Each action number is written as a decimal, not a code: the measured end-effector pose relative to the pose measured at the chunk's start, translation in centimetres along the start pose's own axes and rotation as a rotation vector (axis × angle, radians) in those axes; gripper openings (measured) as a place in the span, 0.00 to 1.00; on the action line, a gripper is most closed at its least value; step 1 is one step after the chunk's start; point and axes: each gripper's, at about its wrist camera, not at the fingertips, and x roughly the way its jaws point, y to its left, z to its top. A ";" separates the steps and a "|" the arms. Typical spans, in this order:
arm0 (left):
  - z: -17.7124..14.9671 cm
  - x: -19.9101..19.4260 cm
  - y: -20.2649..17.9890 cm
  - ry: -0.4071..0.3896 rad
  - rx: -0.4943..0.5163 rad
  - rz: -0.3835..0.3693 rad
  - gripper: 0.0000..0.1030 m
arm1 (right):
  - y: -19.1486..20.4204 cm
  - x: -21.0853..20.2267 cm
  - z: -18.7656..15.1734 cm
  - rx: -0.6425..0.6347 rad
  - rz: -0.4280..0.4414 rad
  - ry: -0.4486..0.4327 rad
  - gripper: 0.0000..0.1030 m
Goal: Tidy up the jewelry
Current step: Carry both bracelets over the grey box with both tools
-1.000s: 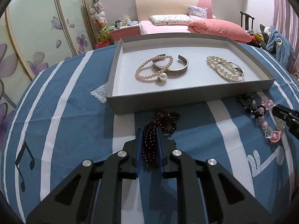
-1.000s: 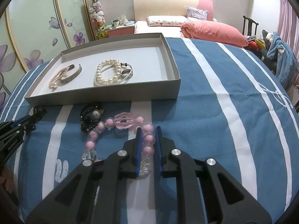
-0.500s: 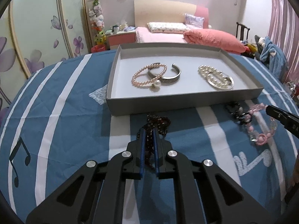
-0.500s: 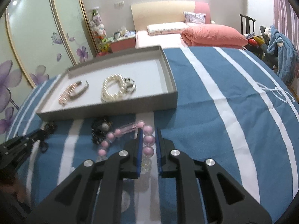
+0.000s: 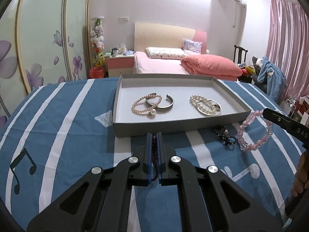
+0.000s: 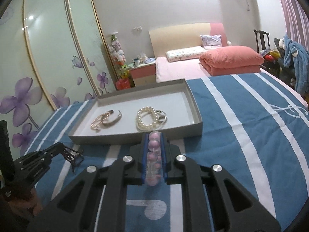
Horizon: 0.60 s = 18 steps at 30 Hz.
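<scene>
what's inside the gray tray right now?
The gray tray holds a pink pearl bracelet overlapping a silver cuff, and a white pearl bracelet lying on a silver bangle. The near wall hides the front strip of the floor.

Between your left tongs (image 5: 154, 135) the dark bead bracelet (image 5: 154, 150) showed only as a thin strip; the pads hid the rest. Your right tongs (image 6: 154, 135) covered much of the pink bead bracelet (image 6: 153, 154), whose lower beads were blurred. In the left view the right tongs ran off the picture's right edge. The black bracelet (image 5: 225, 135) on the tabletop (image 5: 77, 135) was too small for you to make out its beads. The engraving on the silver cuff (image 5: 164, 104) in the tray (image 5: 173, 125) was unreadable.
</scene>
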 end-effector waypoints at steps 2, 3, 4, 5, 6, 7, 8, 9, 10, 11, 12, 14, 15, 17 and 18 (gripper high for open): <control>0.0 -0.4 0.0 -0.019 0.003 0.001 0.05 | 0.2 -0.3 0.0 0.000 0.005 -0.013 0.13; 0.0 -0.5 -0.1 -0.026 0.005 0.003 0.05 | 0.4 -0.4 0.0 -0.001 0.007 -0.018 0.13; 0.0 -0.7 -0.1 -0.036 0.007 0.005 0.05 | 0.4 -0.5 0.0 -0.001 0.008 -0.020 0.13; -0.1 -0.9 -0.1 -0.042 0.009 0.006 0.05 | 0.5 -0.6 -0.1 -0.001 0.010 -0.023 0.13; -0.1 -1.0 -0.2 -0.049 0.013 0.007 0.05 | 0.6 -0.6 -0.1 0.000 0.013 -0.026 0.13; -0.1 -1.2 -0.4 -0.058 0.018 0.010 0.05 | 0.7 -0.7 -0.1 0.002 0.017 -0.027 0.13; -0.1 -1.3 -0.4 -0.065 0.021 0.011 0.05 | 0.7 -0.8 -0.3 0.003 0.021 -0.031 0.13; -0.1 -1.5 -0.5 -0.073 0.025 0.012 0.05 | 0.8 -0.8 -0.3 0.002 0.022 -0.034 0.13; -0.1 -1.7 -0.6 -0.081 0.029 0.014 0.05 | 0.9 -0.9 -0.2 0.001 0.024 -0.036 0.13; -0.1 -1.8 -0.7 -0.086 0.031 0.016 0.05 | 1.1 -0.9 -0.2 -0.003 0.027 -0.041 0.13; -0.1 -1.9 -0.8 -0.091 0.035 0.017 0.05 | 1.2 -1.0 -0.2 -0.005 0.028 -0.044 0.13; -0.1 -2.0 -1.1 -0.097 0.038 0.017 0.05 | 1.4 -1.1 -0.3 -0.011 0.032 -0.051 0.13; 0.0 -2.0 -1.1 -0.099 0.036 0.016 0.05 | 1.6 -1.2 -0.3 -0.015 0.033 -0.055 0.13; 0.0 -2.0 -1.1 -0.101 0.032 0.014 0.05 | 1.9 -1.4 -0.3 -0.023 0.034 -0.064 0.13; 0.0 -2.1 -1.1 -0.102 0.031 0.015 0.05 | 2.0 -1.5 -0.3 -0.025 0.034 -0.067 0.13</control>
